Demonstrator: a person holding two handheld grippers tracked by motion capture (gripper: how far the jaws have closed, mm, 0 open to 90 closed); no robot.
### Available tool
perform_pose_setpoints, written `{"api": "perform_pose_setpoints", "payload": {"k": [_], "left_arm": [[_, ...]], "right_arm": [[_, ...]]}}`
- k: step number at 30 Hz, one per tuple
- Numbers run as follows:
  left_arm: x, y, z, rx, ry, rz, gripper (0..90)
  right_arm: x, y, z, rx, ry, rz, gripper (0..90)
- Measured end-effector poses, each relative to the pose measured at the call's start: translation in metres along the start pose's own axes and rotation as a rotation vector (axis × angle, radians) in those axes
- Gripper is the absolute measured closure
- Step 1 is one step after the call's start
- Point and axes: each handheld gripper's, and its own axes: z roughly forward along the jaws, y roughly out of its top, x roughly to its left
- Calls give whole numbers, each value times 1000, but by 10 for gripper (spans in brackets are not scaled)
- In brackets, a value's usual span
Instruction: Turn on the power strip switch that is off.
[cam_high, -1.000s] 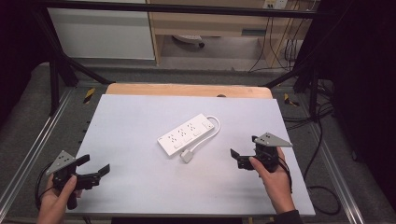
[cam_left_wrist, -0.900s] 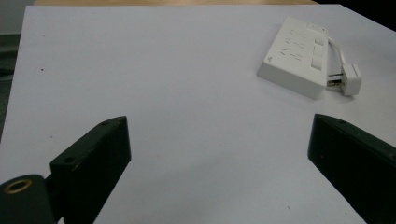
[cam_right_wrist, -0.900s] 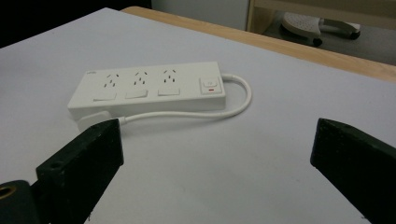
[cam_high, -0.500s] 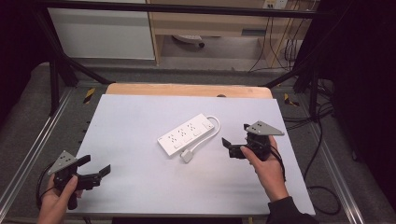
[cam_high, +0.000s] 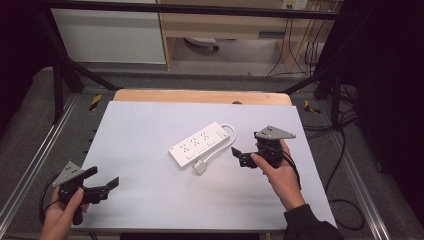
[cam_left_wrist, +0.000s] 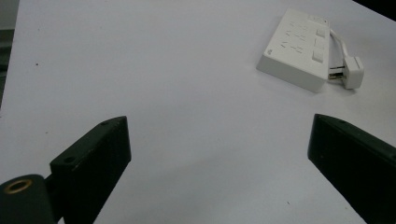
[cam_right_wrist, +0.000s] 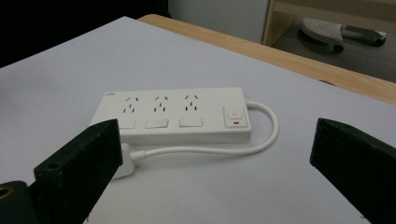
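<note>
Both grippers stand released: right gripper (cam_high: 244, 158) frames the power strip (cam_right_wrist: 173, 113) between its jaws, probably lining up a grasp; left gripper (cam_high: 102, 184) waits well apart.

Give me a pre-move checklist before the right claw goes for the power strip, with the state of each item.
1. Right claw open: ok, jaws spread wide in the right gripper view.
2. Right claw empty: ok, nothing between the jaws.
3. Power strip lying flat, sockets up: ok.
4. Path to the strip free: ok, bare table lies between the claw and the strip.
5. Cable and plug out of the way: not ok, the cable loops along the strip's near side and the plug lies by its end.
6. Left claw apart from the strip: ok, open near the table's front left corner.
</note>
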Motion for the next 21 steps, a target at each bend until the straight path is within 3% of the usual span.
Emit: {"api": "perform_pose_setpoints", "payload": {"k": [21], "left_arm": [[1, -1, 1, 5, 1, 2, 59]], "right_arm": [[-1, 10, 20, -6, -8, 12, 37]]}}
